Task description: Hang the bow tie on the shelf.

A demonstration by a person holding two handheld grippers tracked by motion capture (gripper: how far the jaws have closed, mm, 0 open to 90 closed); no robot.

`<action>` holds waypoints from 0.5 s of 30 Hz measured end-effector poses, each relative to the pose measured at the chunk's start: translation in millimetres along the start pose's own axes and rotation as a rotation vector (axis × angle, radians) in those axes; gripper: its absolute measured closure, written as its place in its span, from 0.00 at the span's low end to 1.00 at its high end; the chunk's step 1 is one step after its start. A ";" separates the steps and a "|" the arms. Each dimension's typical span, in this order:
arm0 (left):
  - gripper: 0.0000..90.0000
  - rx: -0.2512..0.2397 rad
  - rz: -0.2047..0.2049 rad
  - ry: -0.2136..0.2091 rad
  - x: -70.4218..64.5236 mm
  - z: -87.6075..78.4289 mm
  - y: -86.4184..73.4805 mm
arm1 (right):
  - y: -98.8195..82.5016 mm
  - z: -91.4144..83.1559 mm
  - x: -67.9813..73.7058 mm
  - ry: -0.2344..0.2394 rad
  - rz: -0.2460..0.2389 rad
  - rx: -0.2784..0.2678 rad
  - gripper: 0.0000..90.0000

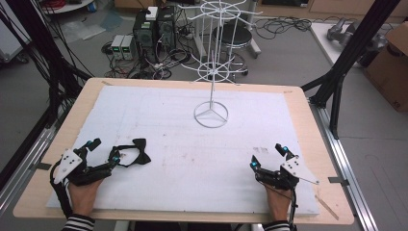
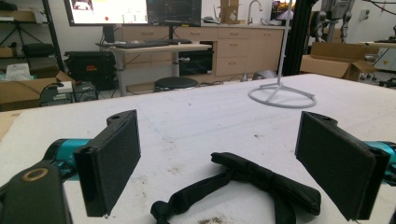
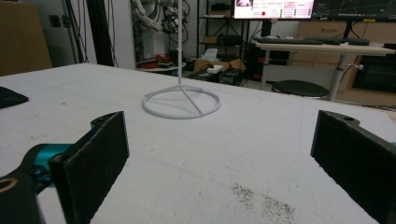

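A black bow tie with its strap lies on the white mat at the front left. My left gripper is open, low over the mat, its jaws on either side of the bow tie's near end; in the left gripper view the bow tie lies between and just beyond the pads. My right gripper rests open at the front right with nothing between its jaws. A white wire display stand rises from a ring base at the mat's back centre.
The white mat covers a wooden table. Black frame posts flank the table. Beyond the far edge are computers, cables and a stool on the floor. A cardboard box sits at the right.
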State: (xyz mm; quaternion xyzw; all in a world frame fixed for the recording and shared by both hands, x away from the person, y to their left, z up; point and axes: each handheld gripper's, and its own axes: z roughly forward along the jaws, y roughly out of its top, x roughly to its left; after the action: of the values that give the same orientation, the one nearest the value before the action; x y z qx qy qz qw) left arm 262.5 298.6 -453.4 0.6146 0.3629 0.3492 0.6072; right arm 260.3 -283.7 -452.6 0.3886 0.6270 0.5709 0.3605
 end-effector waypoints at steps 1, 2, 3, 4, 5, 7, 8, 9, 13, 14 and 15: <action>0.16 -0.001 0.000 0.001 0.0 0.0 -0.1 | 0.0 0.1 0.2 -0.002 0.000 -0.001 0.04; 0.16 -0.001 0.001 0.000 0.0 -0.2 0.0 | -0.1 0.0 0.5 -0.001 0.001 0.003 0.04; 0.16 -0.002 0.002 -0.003 0.0 -0.4 -0.1 | 0.0 0.0 0.7 -0.001 -0.001 0.002 0.04; 0.16 -0.005 0.001 -0.003 -0.1 -0.3 -0.2 | 0.0 0.1 0.8 0.000 -0.002 0.001 0.04; 0.16 -0.002 0.001 -0.003 0.1 -0.4 -0.1 | -0.1 0.0 1.1 -0.001 -0.003 0.004 0.04; 0.16 -0.002 -0.002 -0.002 0.3 0.0 -0.1 | 0.1 0.1 1.3 -0.004 -0.008 0.005 0.04; 0.16 -0.001 -0.007 -0.001 0.3 0.0 -0.1 | 0.0 0.0 1.5 -0.004 -0.007 0.007 0.04; 0.16 -0.005 -0.013 0.001 0.1 0.3 -0.1 | 0.0 0.2 1.4 -0.002 -0.005 0.005 0.04; 0.16 0.002 -0.013 0.004 0.6 0.6 0.1 | 0.1 0.4 1.2 -0.001 -0.010 0.003 0.04; 0.16 0.003 -0.013 0.006 0.7 0.7 0.1 | 0.0 0.4 1.6 -0.002 -0.011 0.005 0.04; 0.16 0.003 -0.013 0.006 0.7 0.7 0.1 | 0.0 0.5 1.7 -0.002 -0.013 0.006 0.04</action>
State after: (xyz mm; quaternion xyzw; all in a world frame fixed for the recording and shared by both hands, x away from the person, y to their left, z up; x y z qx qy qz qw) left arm 263.5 298.9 -453.3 0.6121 0.3693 0.3467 0.6073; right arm 260.0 -282.0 -452.6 0.3860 0.6308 0.5664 0.3638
